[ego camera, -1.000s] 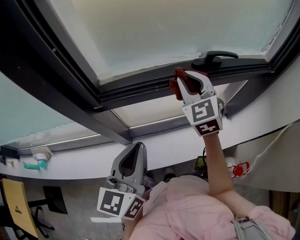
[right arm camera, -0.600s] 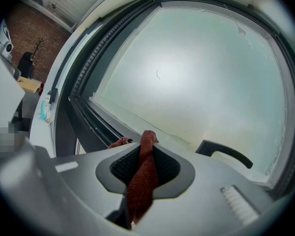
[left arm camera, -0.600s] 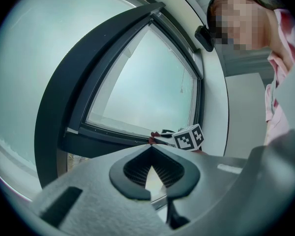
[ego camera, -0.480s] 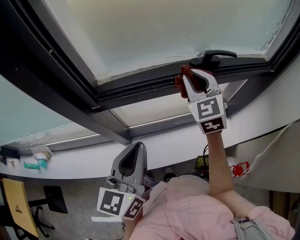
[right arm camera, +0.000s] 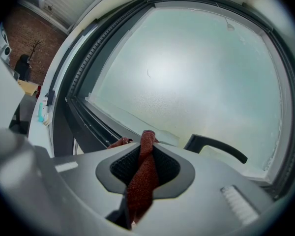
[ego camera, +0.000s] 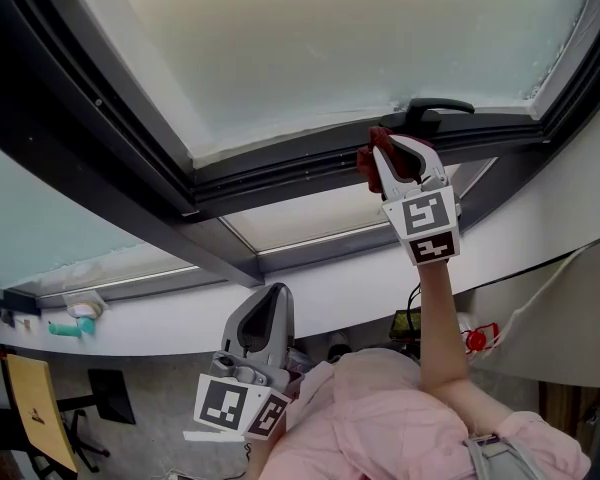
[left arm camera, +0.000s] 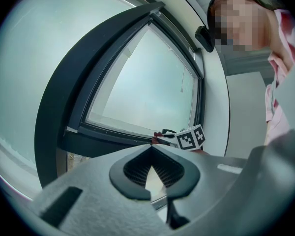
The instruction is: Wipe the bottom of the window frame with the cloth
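My right gripper (ego camera: 388, 154) is shut on a dark red cloth (ego camera: 371, 164) and holds it against the dark bottom rail of the window frame (ego camera: 280, 173), just left of the black window handle (ego camera: 435, 114). In the right gripper view the cloth (right arm camera: 141, 173) runs between the jaws, its tip poking out toward the rail (right arm camera: 96, 124), with the handle (right arm camera: 214, 145) to the right. My left gripper (ego camera: 265, 313) hangs low near the person's chest, away from the window; in its own view the left gripper (left arm camera: 150, 154) has its jaws closed with nothing between them.
Frosted glass (ego camera: 360, 38) fills the sash above the rail. A white sill (ego camera: 320, 278) runs below, with a teal object (ego camera: 65, 330) at its left end. A yellow chair (ego camera: 35, 413) stands at lower left, a red item (ego camera: 480, 338) at lower right.
My right gripper has slid the cloth rightward along the bottom rail, closer to the handle. The left gripper has stayed where it was.
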{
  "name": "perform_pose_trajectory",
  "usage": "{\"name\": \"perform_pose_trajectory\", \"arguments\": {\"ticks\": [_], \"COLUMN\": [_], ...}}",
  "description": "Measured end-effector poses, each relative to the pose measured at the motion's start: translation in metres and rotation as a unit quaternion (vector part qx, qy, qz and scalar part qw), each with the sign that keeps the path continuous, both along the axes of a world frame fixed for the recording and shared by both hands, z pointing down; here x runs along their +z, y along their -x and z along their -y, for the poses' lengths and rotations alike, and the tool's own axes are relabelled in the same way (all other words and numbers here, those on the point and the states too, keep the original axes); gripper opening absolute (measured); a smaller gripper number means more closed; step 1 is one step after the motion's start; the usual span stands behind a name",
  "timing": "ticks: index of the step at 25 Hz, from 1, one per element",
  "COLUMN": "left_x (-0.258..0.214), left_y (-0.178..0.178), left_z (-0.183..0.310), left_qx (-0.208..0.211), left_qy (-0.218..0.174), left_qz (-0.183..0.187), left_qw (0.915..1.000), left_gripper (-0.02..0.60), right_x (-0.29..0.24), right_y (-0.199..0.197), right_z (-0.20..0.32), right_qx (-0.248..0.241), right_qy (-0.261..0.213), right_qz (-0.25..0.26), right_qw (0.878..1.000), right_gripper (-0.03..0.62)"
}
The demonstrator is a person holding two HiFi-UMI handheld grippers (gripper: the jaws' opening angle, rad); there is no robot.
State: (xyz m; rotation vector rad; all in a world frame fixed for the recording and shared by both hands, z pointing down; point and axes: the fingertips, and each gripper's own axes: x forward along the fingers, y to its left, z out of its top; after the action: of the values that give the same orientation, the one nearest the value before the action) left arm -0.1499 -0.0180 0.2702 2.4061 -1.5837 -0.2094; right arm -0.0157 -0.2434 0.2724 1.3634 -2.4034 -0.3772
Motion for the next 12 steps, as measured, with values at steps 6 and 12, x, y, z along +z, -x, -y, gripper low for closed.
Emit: {"name": "perform_pose_trajectory", "arguments": {"ticks": [6, 12], "left_x": [0.001, 0.007], "left_y": [0.000, -0.002], "left_z": [0.002, 0.002], "left_qx": [-0.001, -0.003], "left_qy": [0.000, 0.006], "left_qz": [-0.002, -0.006], "left_qw": [1.0000, 1.0000], "left_gripper": [-0.003, -0.003], "right_x": [0.002, 0.008], "right_y": [-0.008, -0.023], "right_z": [0.004, 0.008], "right_qx": [0.008, 0.018], "right_qy": [0.001, 0.006], "right_qz": [0.001, 0.007], "right_qw": [1.000, 1.000], "right_gripper": [0.071, 0.071]}}
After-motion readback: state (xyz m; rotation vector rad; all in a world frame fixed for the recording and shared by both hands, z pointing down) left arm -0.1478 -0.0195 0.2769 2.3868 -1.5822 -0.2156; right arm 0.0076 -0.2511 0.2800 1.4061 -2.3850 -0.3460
